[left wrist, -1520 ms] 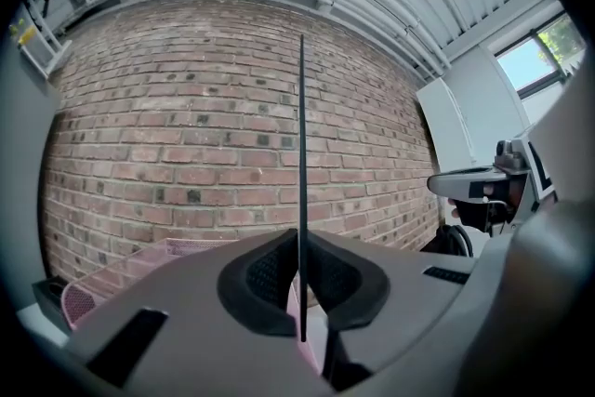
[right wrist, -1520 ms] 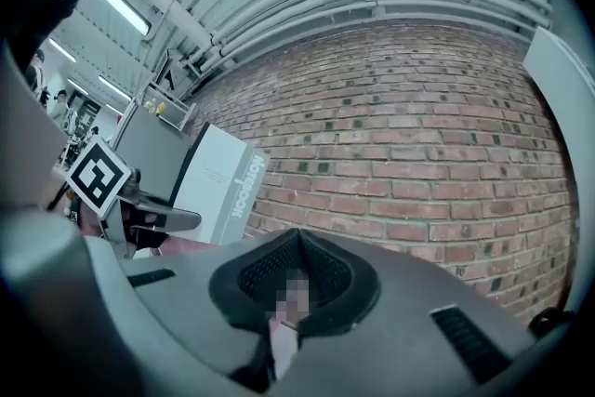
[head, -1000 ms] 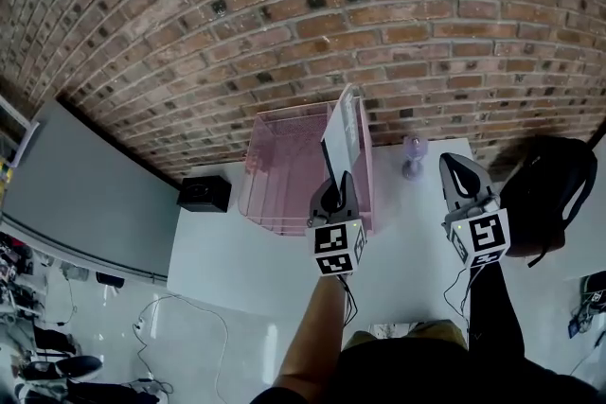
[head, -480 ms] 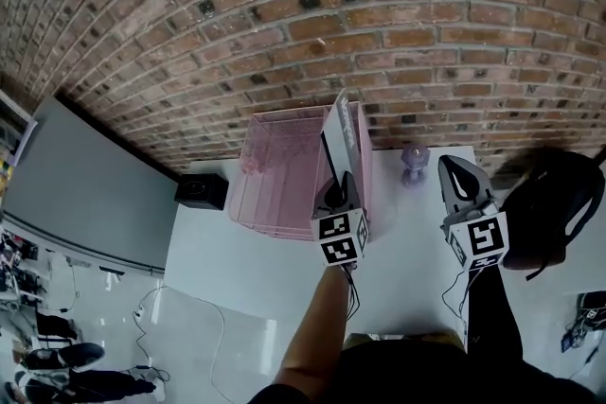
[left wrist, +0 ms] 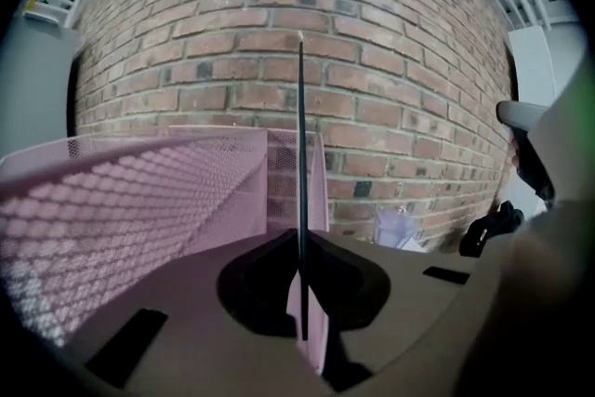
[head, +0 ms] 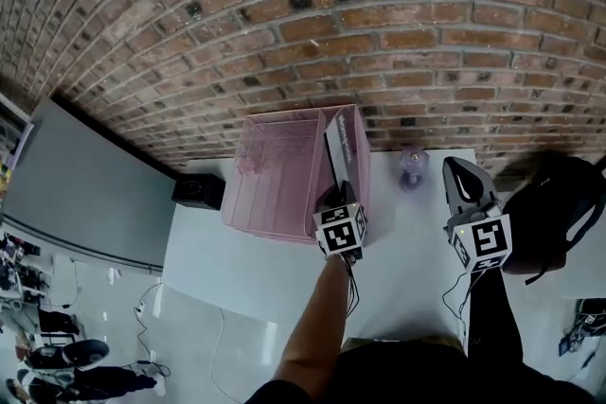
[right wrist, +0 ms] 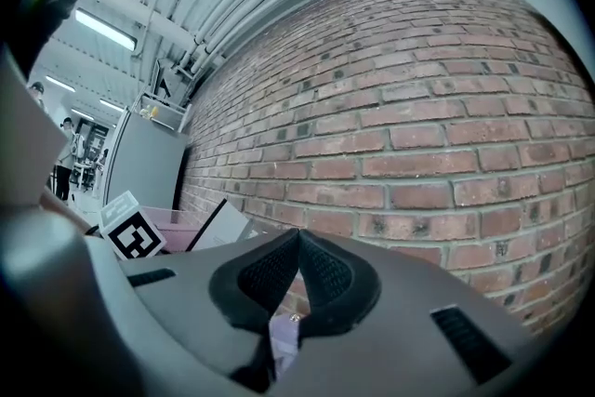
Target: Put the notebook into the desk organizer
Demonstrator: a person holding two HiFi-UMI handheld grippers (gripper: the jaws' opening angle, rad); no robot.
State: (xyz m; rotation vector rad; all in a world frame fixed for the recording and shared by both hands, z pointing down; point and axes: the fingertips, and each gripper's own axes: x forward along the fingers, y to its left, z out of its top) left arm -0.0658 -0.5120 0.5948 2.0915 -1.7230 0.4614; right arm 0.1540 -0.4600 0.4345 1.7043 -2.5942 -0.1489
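Note:
The notebook (head: 342, 140) stands on edge, tilted, over the right side of the pink mesh desk organizer (head: 279, 175). My left gripper (head: 342, 197) is shut on its near lower edge. In the left gripper view the notebook (left wrist: 300, 163) shows edge-on as a thin dark line pinched between the jaws of the left gripper (left wrist: 300, 293), with the organizer's mesh wall (left wrist: 130, 200) to its left. My right gripper (head: 458, 173) hovers to the right over the white table, shut, holding nothing. Its closed tips (right wrist: 298, 240) point at the brick wall.
A small purple object (head: 412, 167) stands on the white table (head: 246, 270) between the two grippers, near the brick wall. A black box (head: 198, 191) sits left of the organizer. A black backpack (head: 557, 203) lies off the table's right edge.
The left gripper has carried the notebook forward and down toward the organizer's right side, so less of it stands above the rim. The right gripper has stayed about where it was.

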